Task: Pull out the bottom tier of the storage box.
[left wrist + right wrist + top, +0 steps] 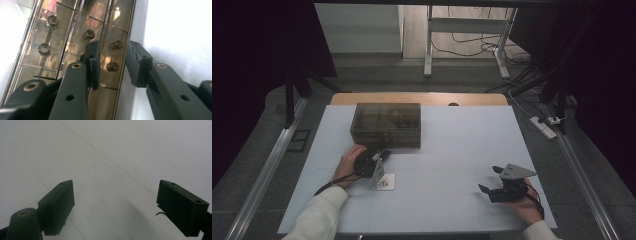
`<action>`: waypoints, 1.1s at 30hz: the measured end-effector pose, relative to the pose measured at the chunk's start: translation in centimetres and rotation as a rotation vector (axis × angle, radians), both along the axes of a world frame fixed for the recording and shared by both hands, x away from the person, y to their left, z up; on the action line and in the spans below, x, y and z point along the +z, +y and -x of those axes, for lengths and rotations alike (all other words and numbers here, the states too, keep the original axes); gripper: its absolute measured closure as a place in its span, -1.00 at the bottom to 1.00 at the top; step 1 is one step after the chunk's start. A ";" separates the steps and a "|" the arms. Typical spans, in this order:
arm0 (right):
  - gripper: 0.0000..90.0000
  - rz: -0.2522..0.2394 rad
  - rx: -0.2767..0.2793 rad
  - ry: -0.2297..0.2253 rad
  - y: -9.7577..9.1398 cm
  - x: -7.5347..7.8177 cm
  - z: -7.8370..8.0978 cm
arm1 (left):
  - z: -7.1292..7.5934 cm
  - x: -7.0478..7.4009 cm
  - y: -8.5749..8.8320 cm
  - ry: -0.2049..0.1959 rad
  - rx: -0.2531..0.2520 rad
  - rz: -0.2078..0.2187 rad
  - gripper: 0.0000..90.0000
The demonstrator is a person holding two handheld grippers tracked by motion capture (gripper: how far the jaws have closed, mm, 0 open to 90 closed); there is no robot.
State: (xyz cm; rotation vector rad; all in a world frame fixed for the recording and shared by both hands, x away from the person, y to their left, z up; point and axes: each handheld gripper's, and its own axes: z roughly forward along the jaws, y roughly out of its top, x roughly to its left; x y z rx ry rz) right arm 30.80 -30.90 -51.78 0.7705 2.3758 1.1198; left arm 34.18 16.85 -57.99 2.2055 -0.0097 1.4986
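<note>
Now left gripper (110, 66) at front face of smoked clear box (385, 124), jaws partly spread, straddling small handle (113, 55) on drawer front, pads not yet pressing. Judgement: center handle between pads, close squarely on bar, pull straight back, keep wrist level so box doesn't slide. Right gripper (116, 207) wide open, empty, over bare white table (125, 150), well apart from box.
</note>
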 end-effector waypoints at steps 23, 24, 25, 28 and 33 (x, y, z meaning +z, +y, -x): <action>-0.68 -0.004 -0.002 0.004 0.0 0.0 0.0 | -0.3 -0.2 -0.2 -0.009 0.020 -0.030 0.46; -0.68 -0.002 -0.004 0.002 0.0 0.0 0.0 | -0.3 -0.2 -0.2 -0.011 0.021 -0.030 0.46; -0.68 0.002 -0.005 0.005 0.0 0.0 0.0 | -0.3 -0.2 -0.2 -0.010 0.025 -0.031 0.46; -0.68 0.003 -0.006 0.004 0.0 0.0 0.0 | -0.4 -0.2 -0.1 -0.011 0.029 -0.032 0.48; -0.68 0.001 -0.004 0.002 0.0 0.0 0.0 | -0.4 -0.3 -0.1 -0.014 0.030 -0.039 0.54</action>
